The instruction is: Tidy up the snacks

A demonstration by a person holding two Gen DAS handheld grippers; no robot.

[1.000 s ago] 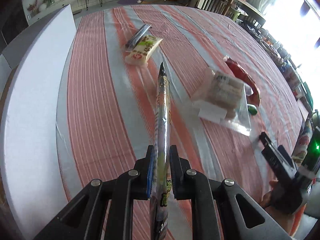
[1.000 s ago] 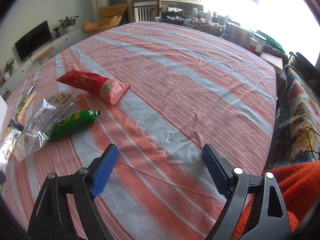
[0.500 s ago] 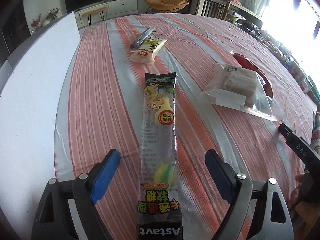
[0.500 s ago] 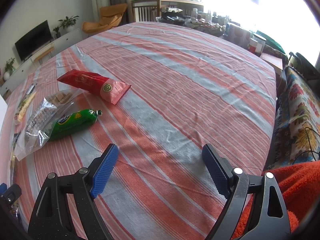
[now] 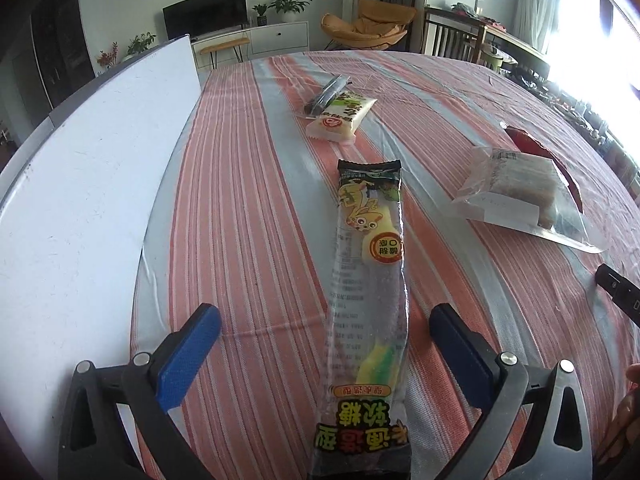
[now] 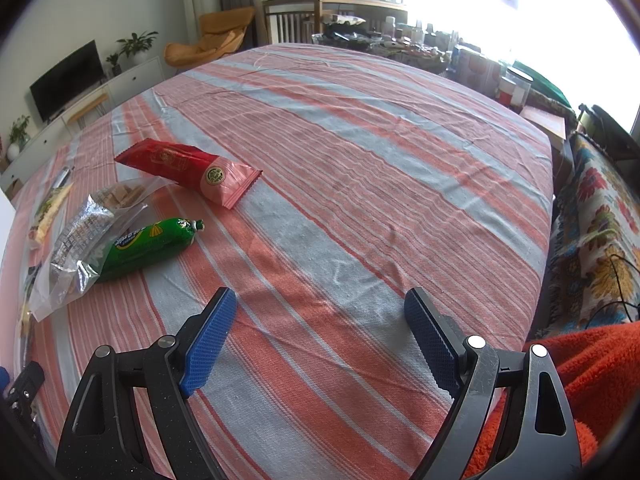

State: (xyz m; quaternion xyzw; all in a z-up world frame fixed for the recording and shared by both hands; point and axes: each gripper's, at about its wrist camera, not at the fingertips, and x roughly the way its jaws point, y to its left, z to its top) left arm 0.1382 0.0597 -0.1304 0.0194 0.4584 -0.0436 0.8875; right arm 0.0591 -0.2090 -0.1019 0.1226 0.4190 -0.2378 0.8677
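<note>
The left tool [image 5: 324,332] stands wide with nothing pressed by its blue pads [image 5: 186,358]; its jaws have just been opening, whereas a second ago they were clamped on the long candy packet [image 5: 366,304], held on edge above the cloth. That packet now lies flat on the striped surface [image 5: 240,208], lengthwise between the two pads and touching neither, its near end running under the tool. The right tool [image 6: 320,344] is wide too and bare between its pads, hovering over open cloth exactly as it did a second ago. Left of the candy packet a white board [image 5: 88,184] borders the surface, with a clear strip of cloth between them. Farther away lie a pale wrapped snack [image 5: 340,120] with a dark slim packet [image 5: 326,94] touching its far side. To the right, well apart from the candy packet, sits a clear bag of biscuits [image 5: 520,192], and behind it the red packet [image 6: 188,170]; the green bag [image 6: 148,246] rests against the clear bag's near side. The right half of the surface is open up to its far and right edges, where a flowered sofa [image 6: 596,224] stands close.
</note>
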